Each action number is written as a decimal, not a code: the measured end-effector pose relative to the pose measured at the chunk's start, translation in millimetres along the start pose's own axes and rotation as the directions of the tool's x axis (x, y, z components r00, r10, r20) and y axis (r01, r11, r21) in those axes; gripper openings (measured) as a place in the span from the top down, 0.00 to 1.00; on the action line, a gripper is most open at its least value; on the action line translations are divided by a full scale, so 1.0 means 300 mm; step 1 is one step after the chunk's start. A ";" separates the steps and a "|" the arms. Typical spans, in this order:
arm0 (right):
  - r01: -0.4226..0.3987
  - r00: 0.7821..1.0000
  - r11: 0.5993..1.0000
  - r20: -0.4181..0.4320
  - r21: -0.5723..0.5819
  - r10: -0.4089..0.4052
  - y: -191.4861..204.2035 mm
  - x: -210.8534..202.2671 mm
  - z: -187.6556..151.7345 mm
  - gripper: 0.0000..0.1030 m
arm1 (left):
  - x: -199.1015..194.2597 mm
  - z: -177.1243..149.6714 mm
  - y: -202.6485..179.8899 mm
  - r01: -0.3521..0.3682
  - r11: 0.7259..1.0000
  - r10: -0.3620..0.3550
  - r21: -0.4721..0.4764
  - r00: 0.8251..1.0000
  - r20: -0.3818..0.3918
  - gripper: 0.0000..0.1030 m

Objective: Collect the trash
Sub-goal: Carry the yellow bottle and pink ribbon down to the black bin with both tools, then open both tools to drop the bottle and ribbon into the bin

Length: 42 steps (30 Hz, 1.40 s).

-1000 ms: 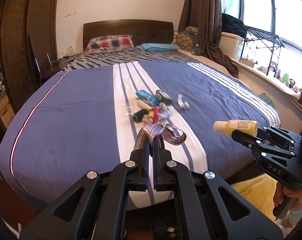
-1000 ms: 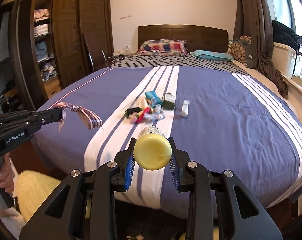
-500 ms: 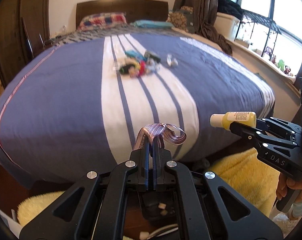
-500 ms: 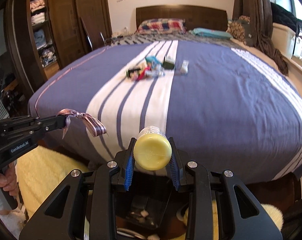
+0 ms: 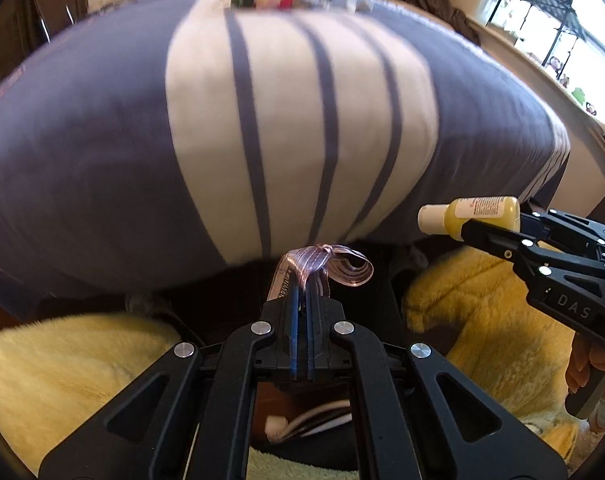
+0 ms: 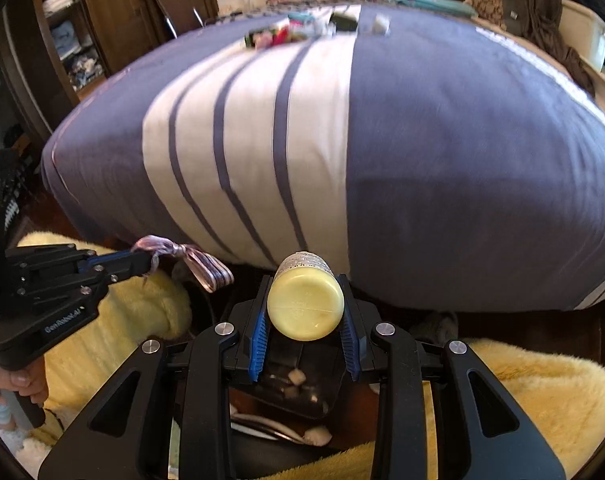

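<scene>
**Both claws loaded at the foot of the bed**

I am holding my left claw [image 5: 302, 300] pinched tight on a pink ribbon [image 5: 322, 266], its blue pads pressed together with the ribbon's loops curling out past the tips. My right claw [image 6: 305, 320] is clamping a yellow bottle [image 6: 305, 306] between its pads, the bottle's flat bottom facing the camera; seen from the left wrist view, the bottle [image 5: 468, 216] is lying level with its white cap pointing left.

Both claws are hanging side by side, well apart from each other, just off the foot edge of the bed [image 6: 442, 140], whose striped blue and white cover is drooping over that edge. Below and between the claws a dark bin [image 6: 292, 388] is sitting on the floor with a few pale scraps inside it. Fluffy yellow rugs [image 6: 542, 400] are lying on either side of the bin, leaving a dark gap of floor where it stands.

Far up the bed, near the pillows, a small pile of leftover trash [image 6: 286, 34] is lying on the white stripe, blurred and well away from me.
</scene>
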State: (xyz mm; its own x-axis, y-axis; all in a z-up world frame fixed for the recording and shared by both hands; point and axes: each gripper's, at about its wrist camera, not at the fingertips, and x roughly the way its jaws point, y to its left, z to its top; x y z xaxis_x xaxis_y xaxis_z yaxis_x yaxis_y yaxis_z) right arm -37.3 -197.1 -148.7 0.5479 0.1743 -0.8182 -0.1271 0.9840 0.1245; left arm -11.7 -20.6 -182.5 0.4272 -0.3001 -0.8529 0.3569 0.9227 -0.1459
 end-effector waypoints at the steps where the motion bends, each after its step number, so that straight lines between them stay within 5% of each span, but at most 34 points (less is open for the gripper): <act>1: 0.000 1.000 1.000 -0.017 0.001 0.000 0.002 0.021 -0.010 0.69 | 0.021 -0.011 0.004 0.002 1.000 -0.002 -0.004 1.000 -0.014 0.98; 14: -0.044 0.975 0.993 -0.213 0.112 0.067 -0.045 0.258 -0.113 0.69 | 0.289 -0.087 -0.001 0.069 0.998 -0.069 -0.010 0.971 -0.230 0.98; 22: -0.055 0.963 0.989 -0.255 0.134 0.088 -0.047 0.328 -0.093 0.68 | 0.349 -0.089 -0.022 0.073 0.997 -0.069 0.007 0.957 -0.282 0.96; 28: -0.053 0.959 0.989 -0.269 0.140 0.090 -0.048 0.352 -0.085 0.64 | 0.361 -0.086 -0.005 0.048 0.999 -0.050 -0.016 0.953 -0.298 0.79; 35: -0.020 0.973 0.985 -0.225 0.171 0.059 -0.084 0.303 -0.057 0.37 | 0.317 -0.063 0.016 0.008 0.999 -0.015 -0.031 0.966 -0.258 0.45; 42: 0.065 0.988 0.987 -0.148 0.147 -0.043 -0.101 0.209 -0.019 0.09 | 0.190 -0.004 0.010 -0.039 0.999 0.038 -0.007 0.990 -0.137 0.11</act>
State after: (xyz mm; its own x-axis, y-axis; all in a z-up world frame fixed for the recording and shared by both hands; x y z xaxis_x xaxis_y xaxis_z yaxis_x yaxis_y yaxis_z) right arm -4.0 -216.3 -207.0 0.4249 0.1249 -0.8966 0.0314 0.9878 0.1525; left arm 12.7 -34.7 -232.1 0.3227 -0.2287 -0.9185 0.3341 0.9354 -0.1155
